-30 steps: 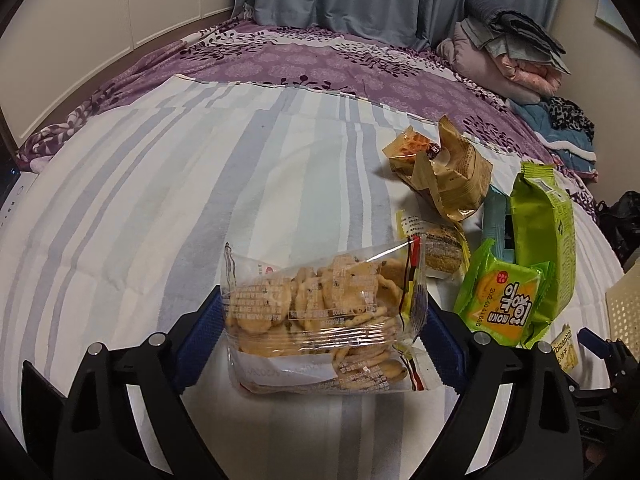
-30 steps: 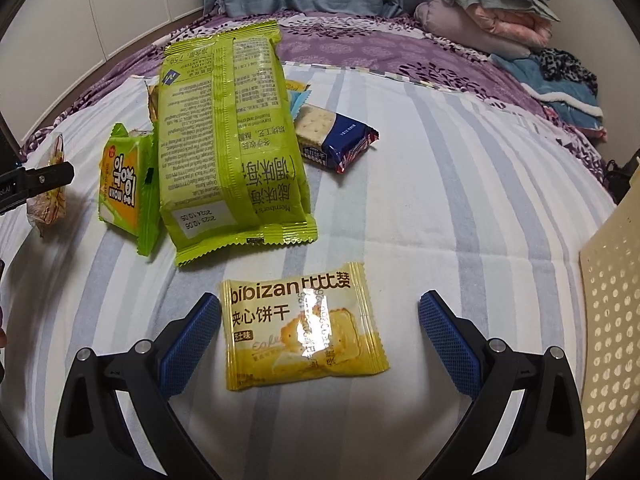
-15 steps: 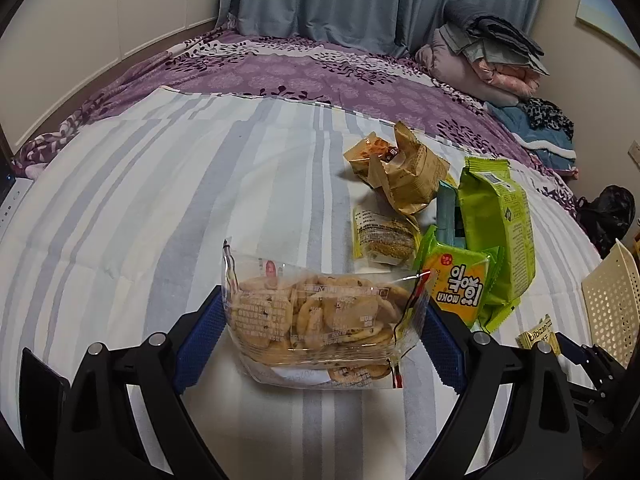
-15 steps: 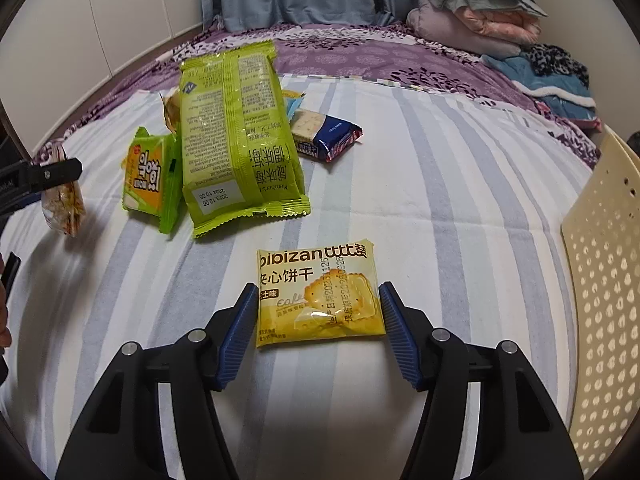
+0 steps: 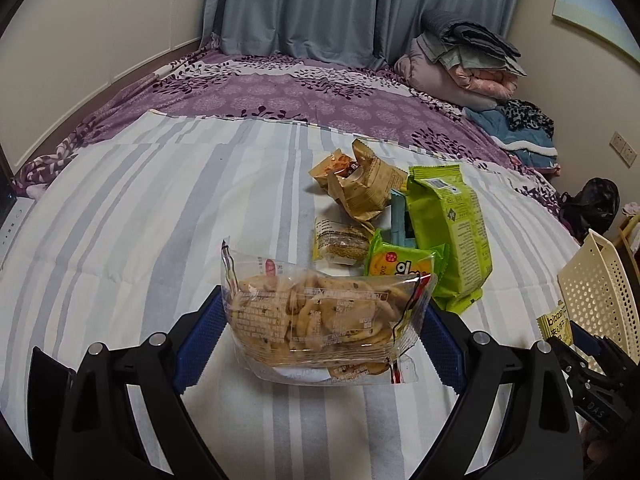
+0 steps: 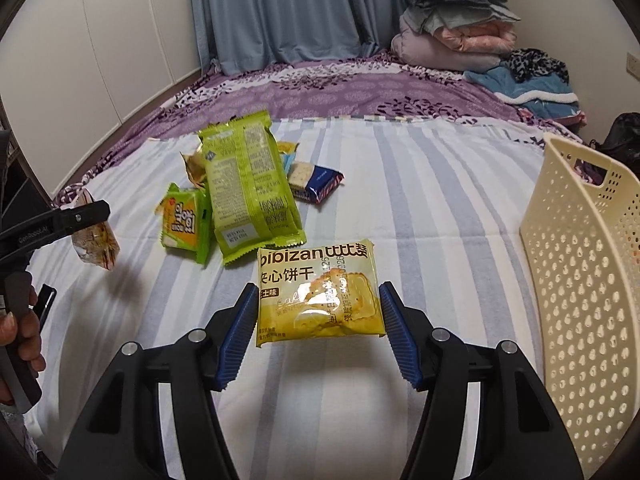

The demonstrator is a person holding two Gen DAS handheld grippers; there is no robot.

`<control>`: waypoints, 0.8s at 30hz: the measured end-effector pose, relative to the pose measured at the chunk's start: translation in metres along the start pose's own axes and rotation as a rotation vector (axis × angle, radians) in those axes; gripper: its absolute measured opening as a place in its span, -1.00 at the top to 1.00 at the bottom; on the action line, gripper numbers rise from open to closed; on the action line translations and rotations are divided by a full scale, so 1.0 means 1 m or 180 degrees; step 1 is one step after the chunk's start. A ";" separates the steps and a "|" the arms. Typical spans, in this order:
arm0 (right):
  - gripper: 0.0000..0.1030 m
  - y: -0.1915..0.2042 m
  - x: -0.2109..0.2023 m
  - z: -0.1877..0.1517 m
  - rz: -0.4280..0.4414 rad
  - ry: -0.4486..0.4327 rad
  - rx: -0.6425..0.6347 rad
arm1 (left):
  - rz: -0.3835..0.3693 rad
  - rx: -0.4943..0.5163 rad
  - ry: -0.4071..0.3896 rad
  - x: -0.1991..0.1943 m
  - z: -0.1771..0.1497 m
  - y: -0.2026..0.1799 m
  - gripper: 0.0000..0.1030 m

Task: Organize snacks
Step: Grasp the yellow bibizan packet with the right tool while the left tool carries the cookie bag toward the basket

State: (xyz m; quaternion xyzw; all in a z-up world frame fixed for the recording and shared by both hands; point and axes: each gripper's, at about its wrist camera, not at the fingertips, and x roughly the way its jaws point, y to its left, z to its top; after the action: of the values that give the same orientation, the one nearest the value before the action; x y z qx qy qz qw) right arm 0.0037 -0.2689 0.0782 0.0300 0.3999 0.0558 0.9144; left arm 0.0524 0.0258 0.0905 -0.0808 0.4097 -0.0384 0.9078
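The right gripper (image 6: 318,312), closed in from wide, pinches the "bibizan" packet (image 6: 318,294); the left gripper (image 5: 320,330) clamps the cookie bag (image 5: 320,320), both lifted.

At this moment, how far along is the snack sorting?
Done: nothing visibly binned; the cream perforated plastic basket interior is mostly hidden. In hand: left gripper holds the clear cookie bag; right gripper holds the yellow biscuit packet. Left: the green packets and others on the striped bedsheet.

The left hand-held gripper (image 5: 320,332) points downward, its blue pads (image 5: 198,346) spread wide and clamped. The right hand-held gripper (image 6: 318,332) is clamped narrower. A hand (image 6: 16,336) grips the left handle.
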 end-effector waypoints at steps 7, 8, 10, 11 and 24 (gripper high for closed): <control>-0.19 -0.007 -0.032 0.004 0.0005 -0.0235 0.0073 | -0.0066 0.0101 -0.0130 -0.024 0.003 -0.019 -0.76; -0.19 -0.009 -0.038 0.004 0.0002 -0.0272 0.0086 | -0.0078 0.0116 -0.0151 -0.027 0.004 -0.022 -0.76; -0.19 -0.015 -0.050 0.005 -0.0010 -0.0352 0.0115 | -0.0104 0.0164 -0.0192 -0.035 0.004 -0.030 -0.76; -0.19 -0.017 -0.054 0.005 -0.0020 -0.0385 0.0131 | -0.0116 0.0185 -0.0205 -0.038 0.005 -0.033 -0.76; -0.21 -0.077 -0.113 -0.012 -0.0407 -0.0730 0.0491 | -0.0307 0.0512 -0.0322 -0.070 0.001 -0.087 -0.76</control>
State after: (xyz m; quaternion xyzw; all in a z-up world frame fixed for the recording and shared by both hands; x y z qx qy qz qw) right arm -0.0748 -0.3591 0.1445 0.0808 0.2970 -0.0373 0.9507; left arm 0.0069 -0.0498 0.1582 -0.0291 0.3546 -0.1107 0.9280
